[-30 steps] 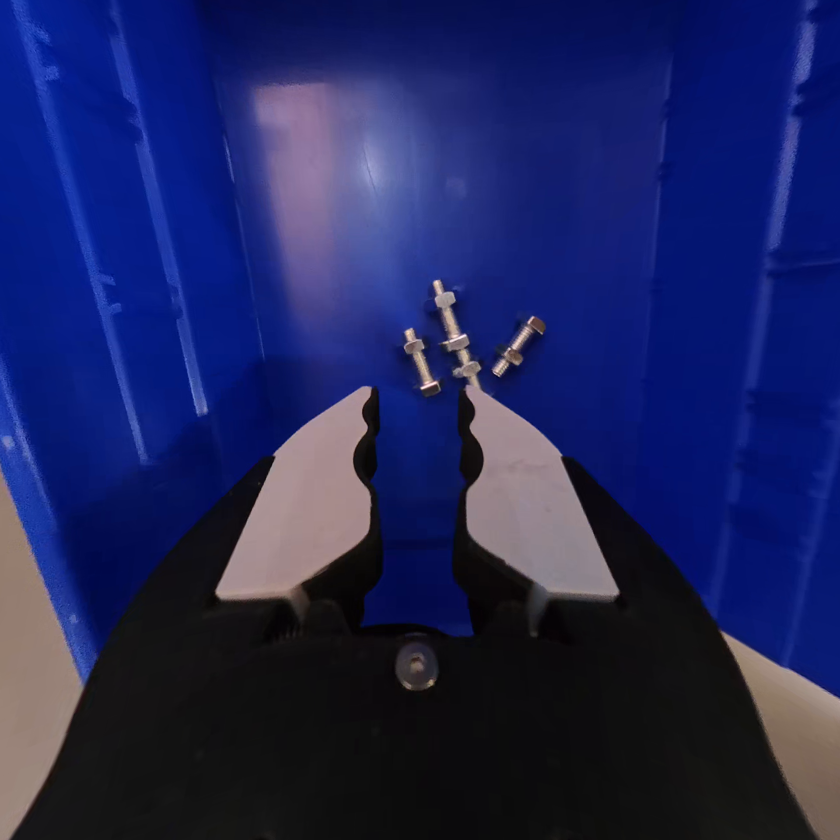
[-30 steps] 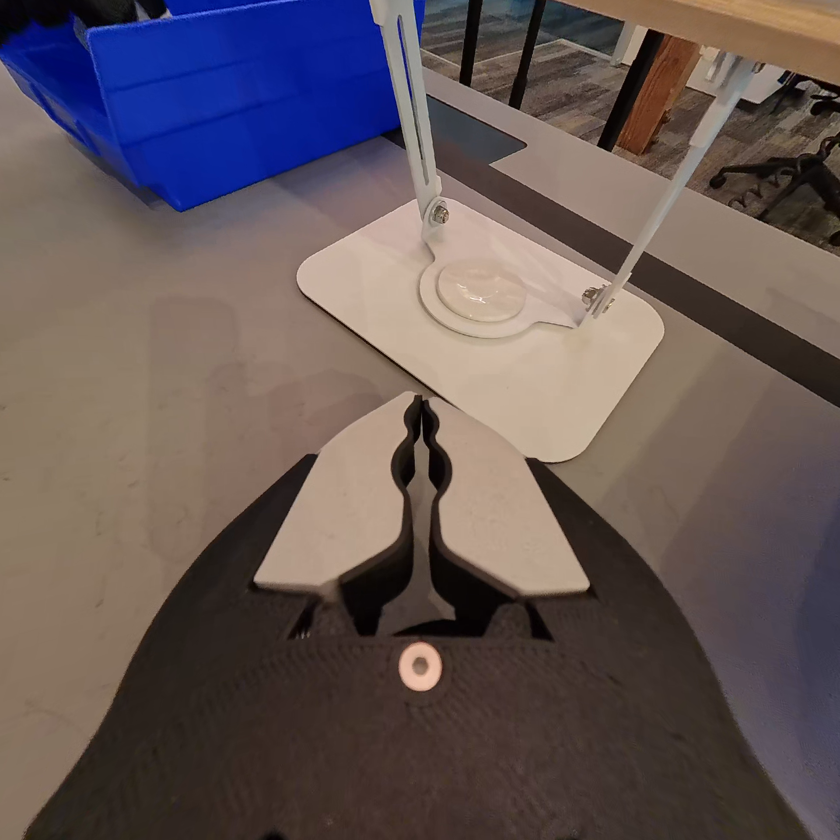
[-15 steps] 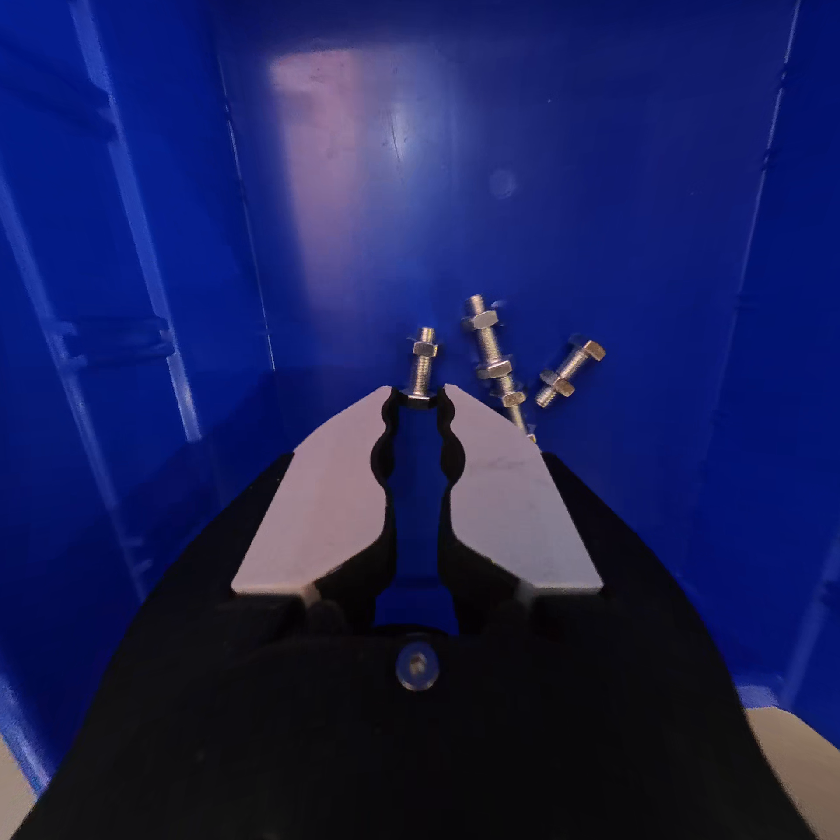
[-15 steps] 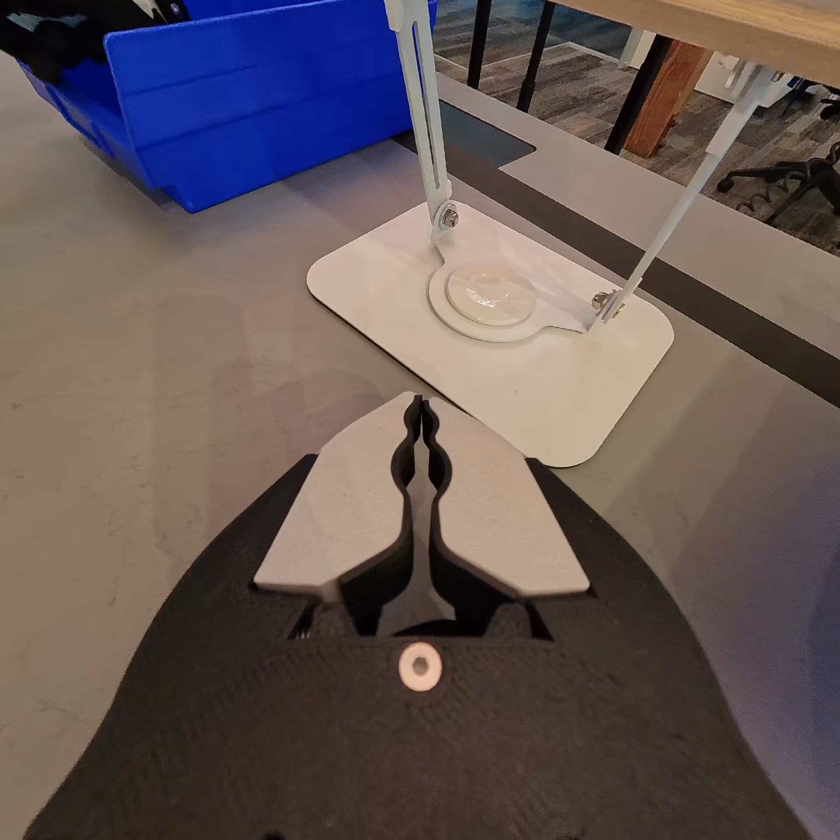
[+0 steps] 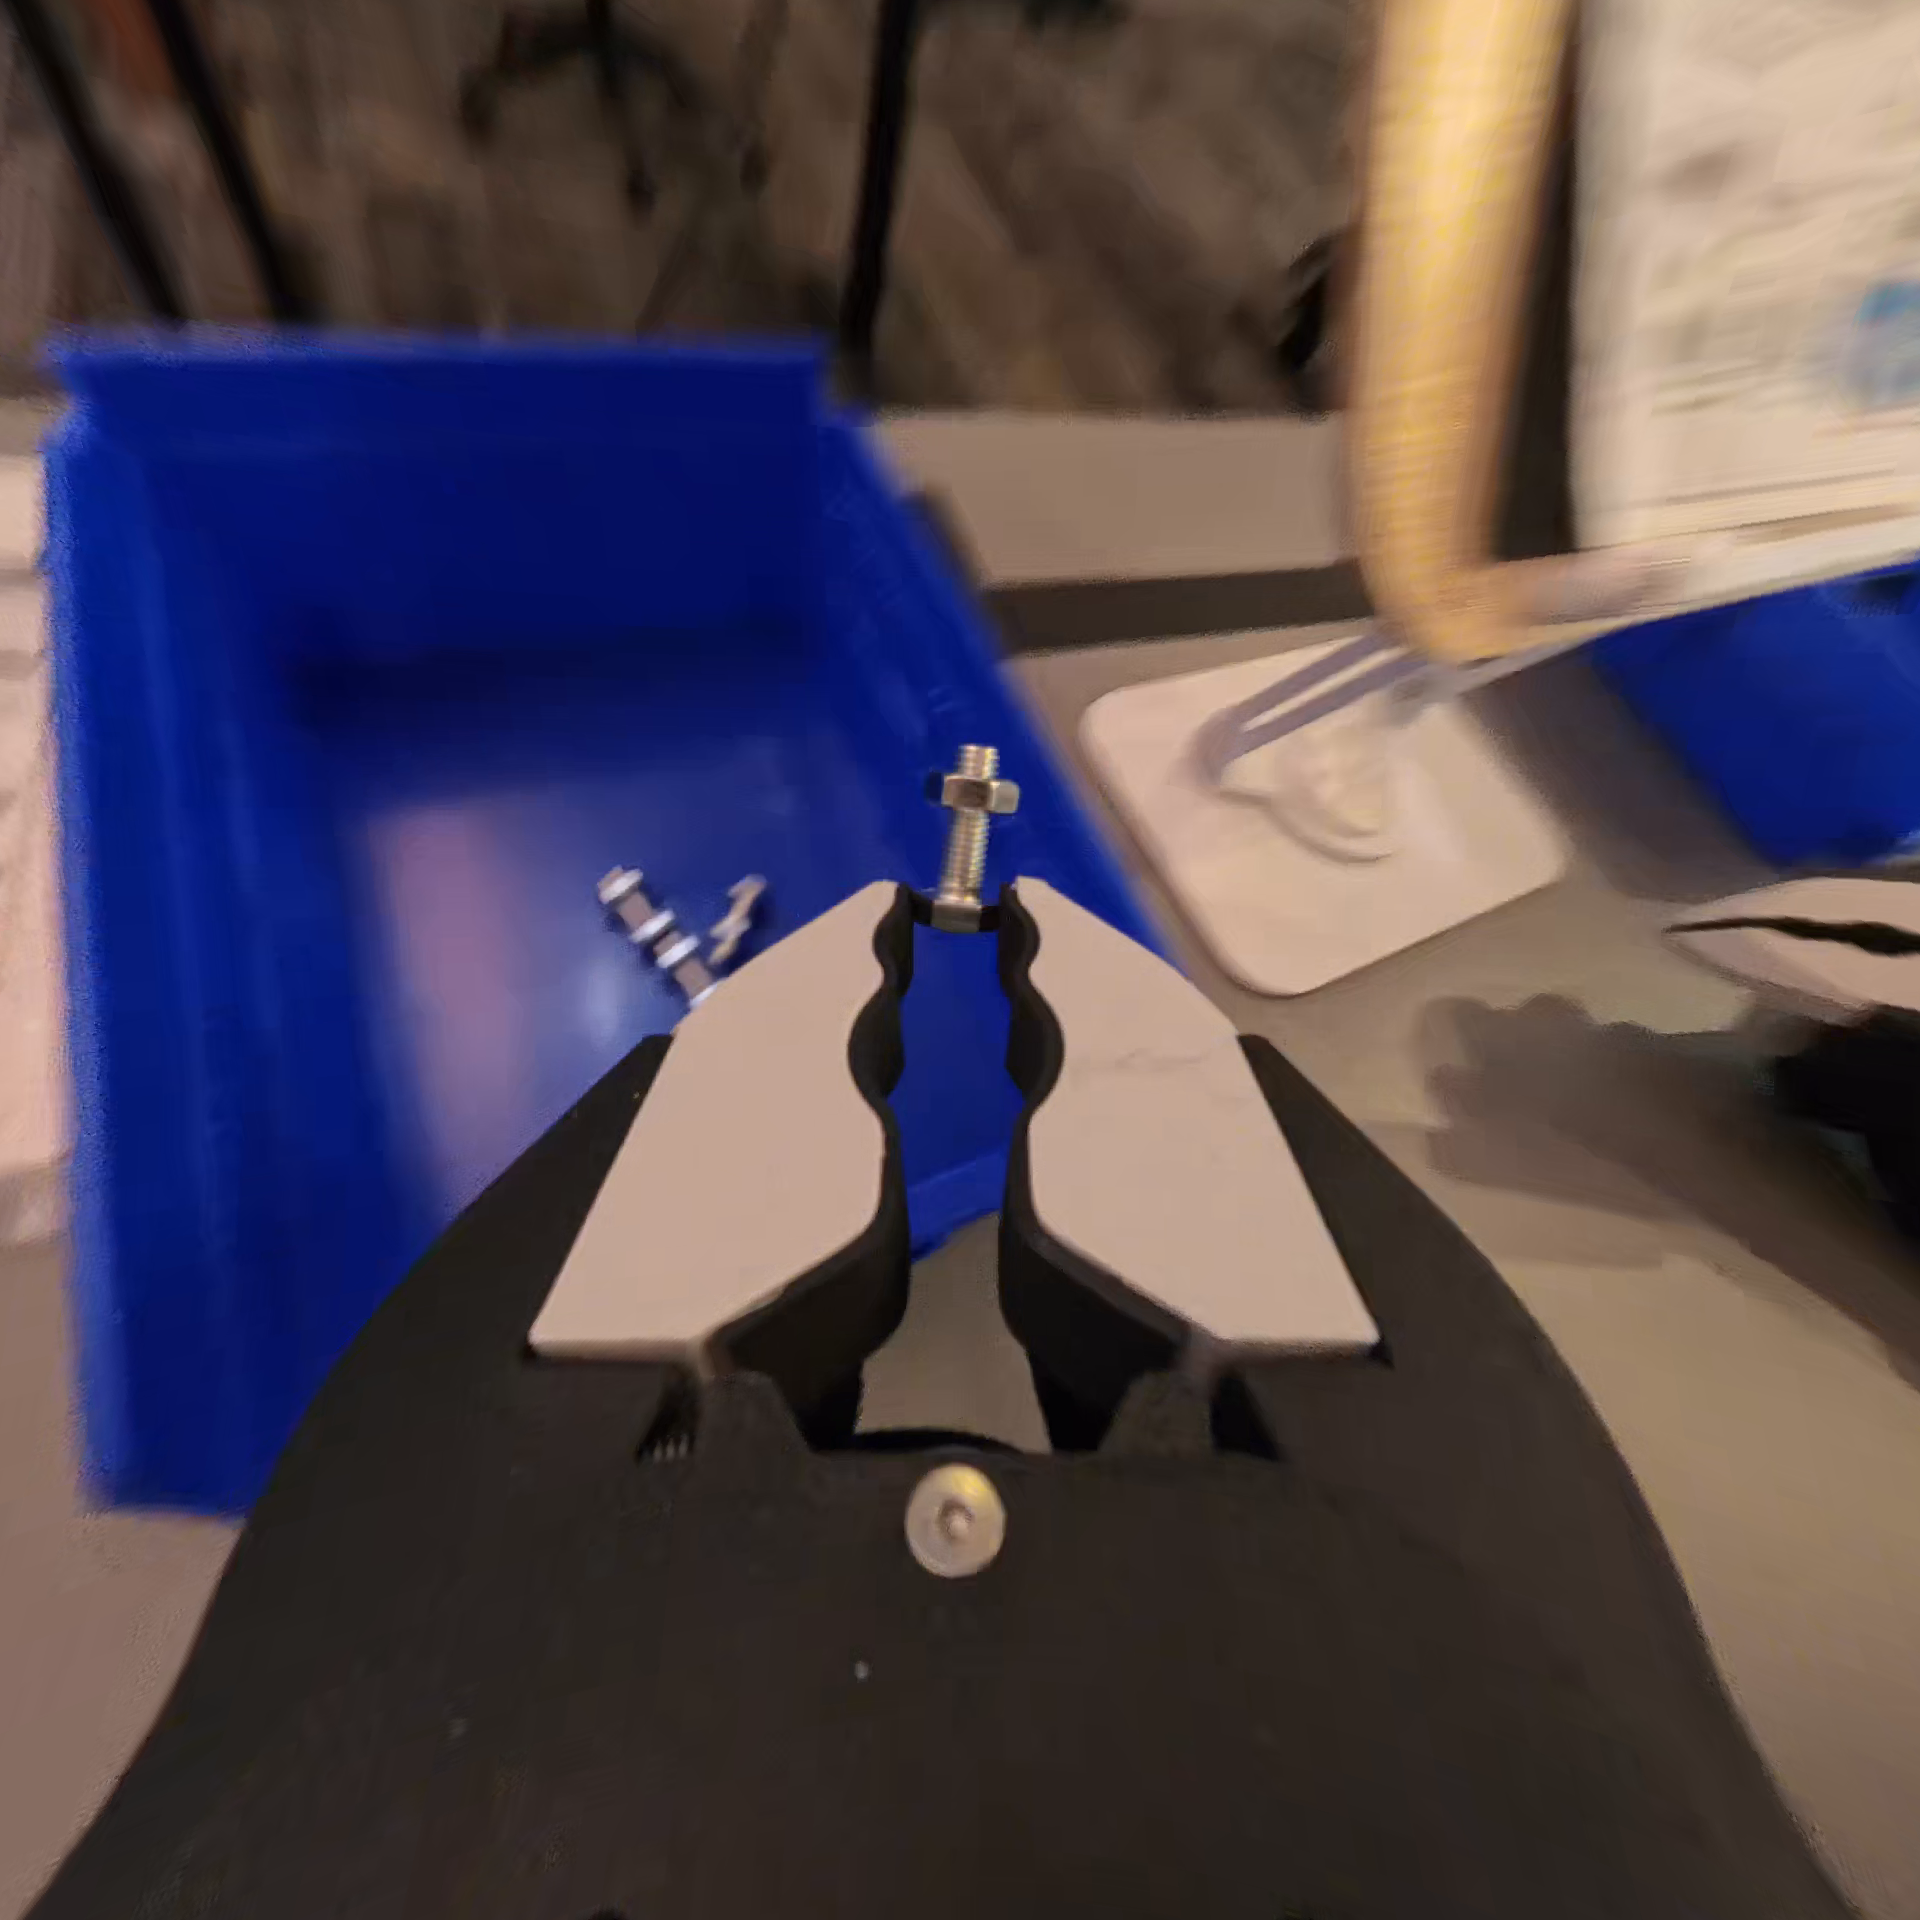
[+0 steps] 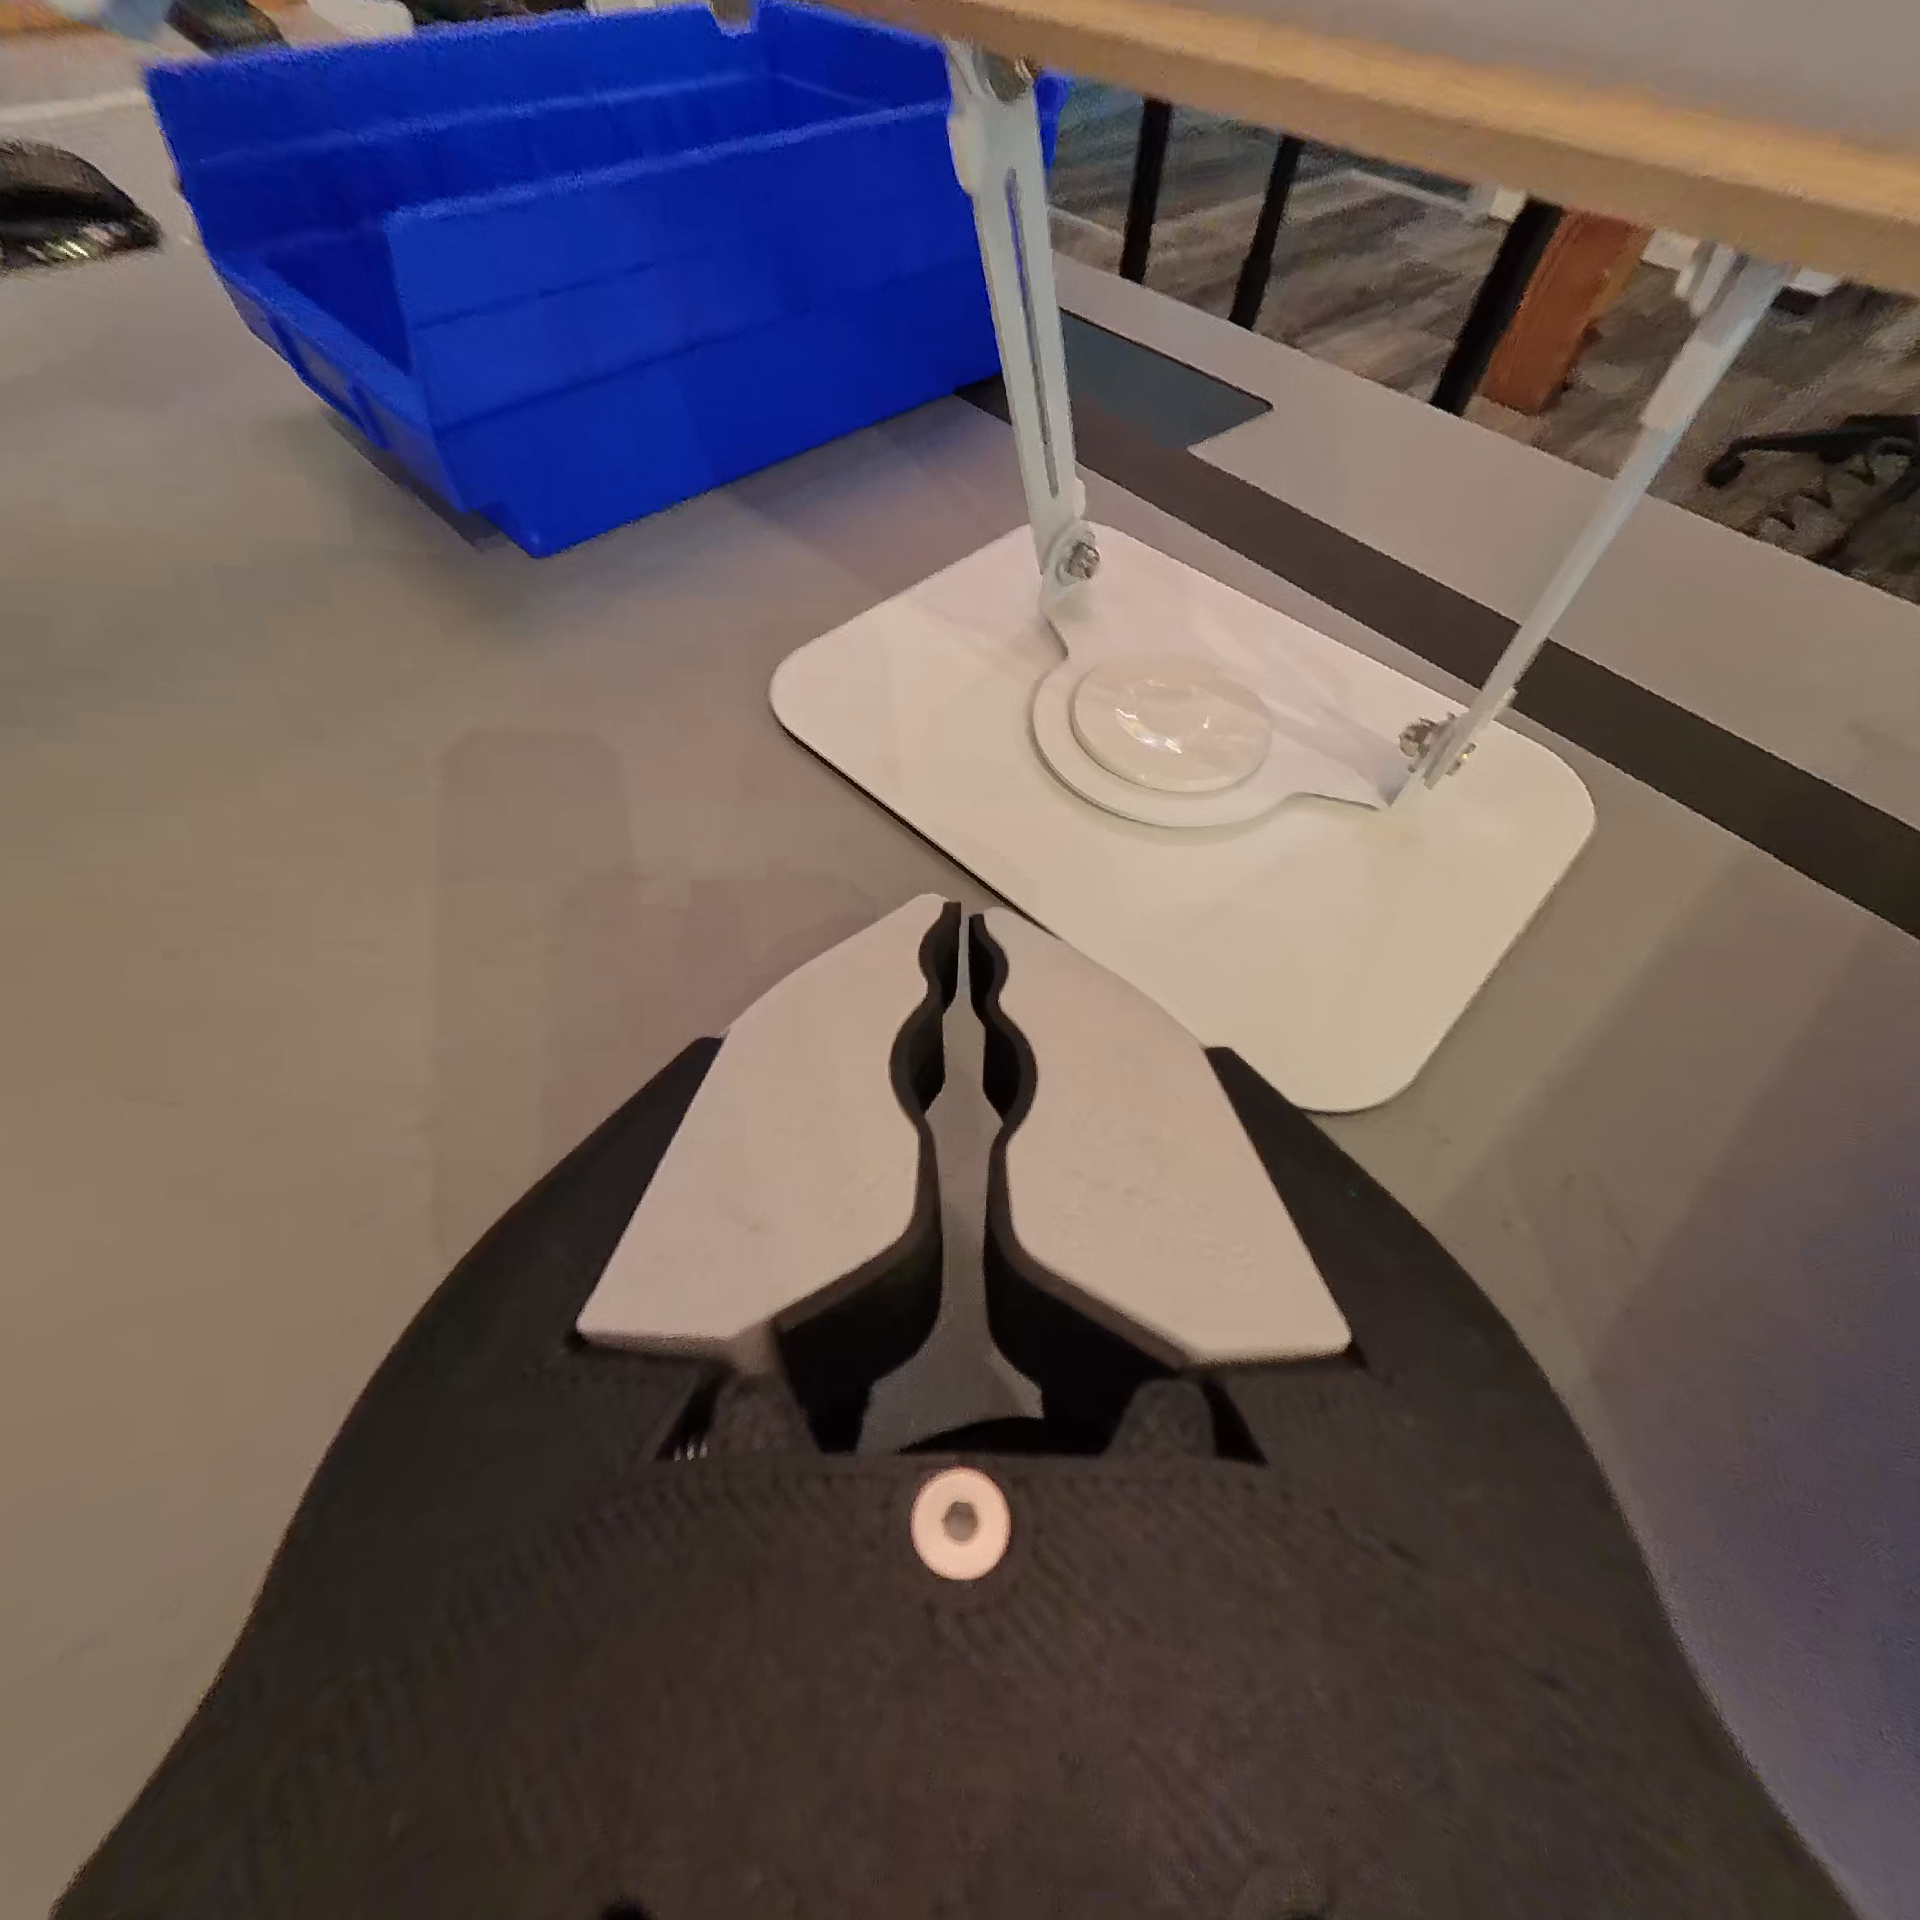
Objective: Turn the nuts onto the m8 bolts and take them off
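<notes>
In the left wrist view my left gripper (image 5: 958, 914) is shut on the head of a silver bolt (image 5: 964, 847). The bolt stands upright from the fingertips, with a nut (image 5: 977, 796) threaded near its top. I hold it above the front right edge of the blue bin (image 5: 312, 582). Two more bolts with nuts (image 5: 665, 940) lie on the bin floor. In the right wrist view my right gripper (image 6: 957, 920) is shut with nothing between the pads, above the grey table (image 6: 312, 831). The blue bin (image 6: 582, 270) stands at that view's far left.
A white stand base (image 6: 1195, 821) with two slanted white struts lies just ahead of the right gripper; it also shows in the left wrist view (image 5: 1309, 831). A wooden board (image 6: 1455, 114) sits on top of the struts. A second blue bin (image 5: 1766, 727) stands at the right. Across from one pair of fingers to the other is roughly 35 centimetres.
My left gripper closed on the bolt's head inside the bin and lifted it out, drawing back above the bin's edge. My right gripper stayed shut and shifted slightly over the table.
</notes>
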Motion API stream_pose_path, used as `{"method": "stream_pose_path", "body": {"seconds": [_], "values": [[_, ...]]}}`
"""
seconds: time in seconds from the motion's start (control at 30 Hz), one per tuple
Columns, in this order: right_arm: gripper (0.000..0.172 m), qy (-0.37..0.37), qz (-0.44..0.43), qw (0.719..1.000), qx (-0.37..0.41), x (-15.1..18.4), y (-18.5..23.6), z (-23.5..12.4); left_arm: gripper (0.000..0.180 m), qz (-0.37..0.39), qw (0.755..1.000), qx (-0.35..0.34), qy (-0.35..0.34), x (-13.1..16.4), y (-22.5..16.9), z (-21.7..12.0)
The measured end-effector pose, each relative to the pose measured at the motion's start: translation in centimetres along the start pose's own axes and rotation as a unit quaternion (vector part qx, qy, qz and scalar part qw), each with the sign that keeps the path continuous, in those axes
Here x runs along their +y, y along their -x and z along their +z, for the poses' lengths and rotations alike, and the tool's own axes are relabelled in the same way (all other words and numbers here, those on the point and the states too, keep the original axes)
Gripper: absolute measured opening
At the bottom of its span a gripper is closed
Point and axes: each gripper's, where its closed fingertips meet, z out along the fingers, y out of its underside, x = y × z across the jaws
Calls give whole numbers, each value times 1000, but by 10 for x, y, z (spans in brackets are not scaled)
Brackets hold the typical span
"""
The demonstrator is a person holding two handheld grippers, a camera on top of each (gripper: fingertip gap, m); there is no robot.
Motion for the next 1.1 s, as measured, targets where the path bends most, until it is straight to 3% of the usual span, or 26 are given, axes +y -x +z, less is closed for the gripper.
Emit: {"method": "stream_pose_path", "body": {"seconds": [0.1, 0.17, 0.33, 0.47, 0.63, 0.73, 0.9, 1.1], "values": [[2, -33, 0, 999, -38, -14, 17, -6, 15, 37, 993, 76, -82, -3, -61, -15], [2, -55, -4, 997, -63, -25, 30, -13, 15, 11, 982, 132, -136, -4, -93, -23], [2, -112, 38, 986, -115, -47, 46, -31, 15, -8, 932, 286, -224, 7, -163, -29], [2, -125, 34, 983, -128, -51, 45, -37, 15, -19, 907, 361, -217, 18, -201, -16], [5, -146, 51, 977, -146, -57, 44, -43, 15, 14, 903, 390, -180, 37, -239, 8], [20, -176, 55, 970, -160, -69, 48, -51, 15, 15, 892, 414, -183, 39, -253, 10], [61, -210, 55, 957, -192, -97, 68, -54, 15, 3, 875, 445, -191, 40, -270, 9], [77, -211, 49, 948, -231, -114, 87, -44, 15, 8, 864, 466, -190, 42, -286, 8]]}}
